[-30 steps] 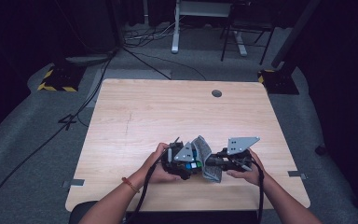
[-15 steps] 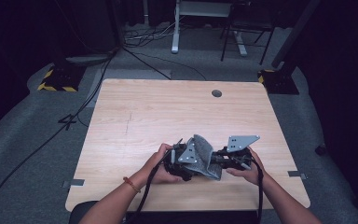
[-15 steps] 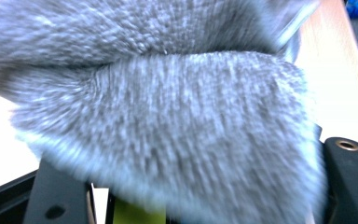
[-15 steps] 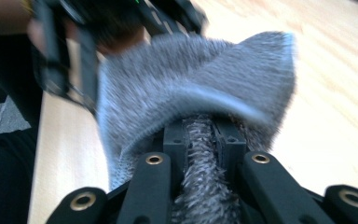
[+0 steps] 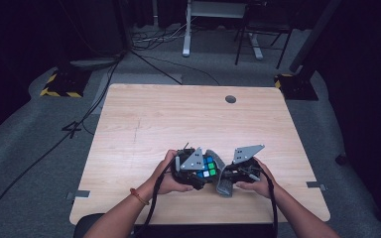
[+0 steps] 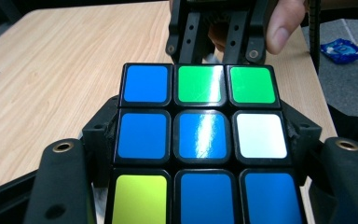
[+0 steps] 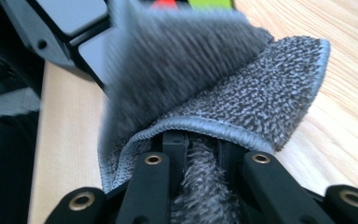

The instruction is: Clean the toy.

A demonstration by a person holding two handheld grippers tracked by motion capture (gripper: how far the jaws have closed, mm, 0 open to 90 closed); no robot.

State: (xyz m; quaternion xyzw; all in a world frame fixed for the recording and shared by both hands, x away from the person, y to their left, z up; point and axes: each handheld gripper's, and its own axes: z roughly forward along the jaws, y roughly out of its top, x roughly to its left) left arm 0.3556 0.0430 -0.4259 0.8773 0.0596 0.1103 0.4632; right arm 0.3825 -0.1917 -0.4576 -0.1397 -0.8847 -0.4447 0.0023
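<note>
My left gripper is shut on a Rubik's cube just above the near middle of the wooden table. In the left gripper view the cube sits between the jaws with a mostly blue face up, plus green, white and yellow tiles. My right gripper is shut on a grey terry cloth, right beside the cube. In the right gripper view the cloth is pinched between the jaws and folds toward the cube. The right gripper faces the cube's far side.
A round cable hole lies near the table's far edge. Cables and desk legs cover the floor beyond it. A blue wrapper lies on the floor off the table's side. Both hands work close to the near edge.
The cloth, which stood up over the cube between the grippers, has come down to the right, and the cube's coloured top face now shows. The right hand has sunk a little.
</note>
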